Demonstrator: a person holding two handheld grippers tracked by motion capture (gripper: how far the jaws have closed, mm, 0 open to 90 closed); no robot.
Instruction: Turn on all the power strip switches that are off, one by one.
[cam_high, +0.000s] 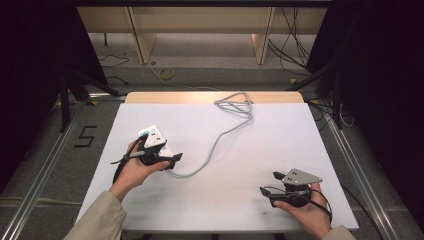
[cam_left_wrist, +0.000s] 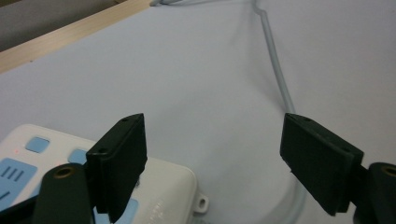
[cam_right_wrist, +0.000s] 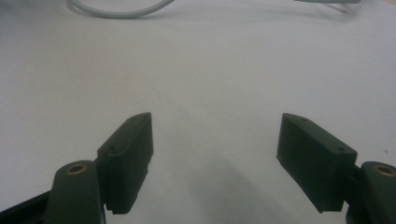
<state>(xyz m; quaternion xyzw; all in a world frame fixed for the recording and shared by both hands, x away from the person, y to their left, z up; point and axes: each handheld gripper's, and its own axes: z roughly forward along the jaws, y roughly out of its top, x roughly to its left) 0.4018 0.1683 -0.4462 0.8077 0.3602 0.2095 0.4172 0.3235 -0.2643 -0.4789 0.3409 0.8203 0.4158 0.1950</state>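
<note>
Both the left claw (cam_left_wrist: 212, 163) and right claw (cam_right_wrist: 215, 163) gape empty; the power strip (cam_left_wrist: 154, 186) looks rigid, smooth, best pinched across its narrow sides, its cord (cam_high: 220, 137) limp.

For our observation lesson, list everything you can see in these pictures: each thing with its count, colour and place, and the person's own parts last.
Table: one, white top with a wooden strip along the far edge, centre of the high view.
Power strip: one, white with blue sockets, on the table's left part, beside the left tongs.
Cable: one, grey, running from the power strip across the table to a loose loop at the far edge.
Yellow cord: one coil, on the floor beyond the table.
Number 5: one, black, marked on the floor left of the table.
Left tongs: one, black, jaws wide apart, over the power strip's end.
Right tongs: one, black with a grey plate, jaws wide apart, above bare table.
Hands: two, holding the tongs.
</note>
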